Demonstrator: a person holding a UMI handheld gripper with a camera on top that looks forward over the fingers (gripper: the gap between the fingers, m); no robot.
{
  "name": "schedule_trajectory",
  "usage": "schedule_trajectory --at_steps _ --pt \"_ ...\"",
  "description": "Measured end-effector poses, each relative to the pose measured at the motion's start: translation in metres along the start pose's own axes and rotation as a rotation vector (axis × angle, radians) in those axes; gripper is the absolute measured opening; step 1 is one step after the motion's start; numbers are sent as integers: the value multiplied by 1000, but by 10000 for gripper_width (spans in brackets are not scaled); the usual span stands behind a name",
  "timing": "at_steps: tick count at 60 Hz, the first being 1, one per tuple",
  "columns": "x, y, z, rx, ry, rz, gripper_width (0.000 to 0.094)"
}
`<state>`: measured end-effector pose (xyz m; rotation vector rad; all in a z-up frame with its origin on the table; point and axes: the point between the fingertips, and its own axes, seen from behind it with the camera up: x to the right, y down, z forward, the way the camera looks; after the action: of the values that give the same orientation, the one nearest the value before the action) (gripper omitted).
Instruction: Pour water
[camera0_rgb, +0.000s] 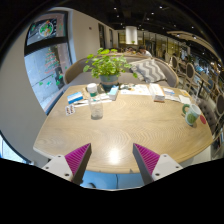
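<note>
My gripper (112, 162) is open, its two pink-padded fingers (77, 160) spread wide over the near edge of a round wooden table (130, 130), with nothing between them. A clear glass (96, 109) stands on the table well beyond the fingers, to the left of centre. A small white cup (92, 89) stands further back near a potted plant. No bottle or jug is plainly visible.
A leafy potted plant (108, 68) stands at the table's far side. Papers and books (150, 92) lie at the back and right, with a blue item (75, 98) at the left. A small green-and-white object (191, 115) sits at the right edge. Chairs stand beyond.
</note>
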<state>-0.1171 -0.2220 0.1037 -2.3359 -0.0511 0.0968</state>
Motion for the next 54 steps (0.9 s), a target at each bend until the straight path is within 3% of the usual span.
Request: schedule_trajectory --at_steps 11,26,38,45,51,54 --pt "-62 -42 57 92 -28 6 857" --pt "-78 -115 159 244 7 11 855" --pt "-75 -138 228 274 25 24 822" --pt "-79 -143 248 287 17 16 706" --pt "-78 -143 258 298 33 -3 507" --pt "-76 -145 258 312 40 -11 491"
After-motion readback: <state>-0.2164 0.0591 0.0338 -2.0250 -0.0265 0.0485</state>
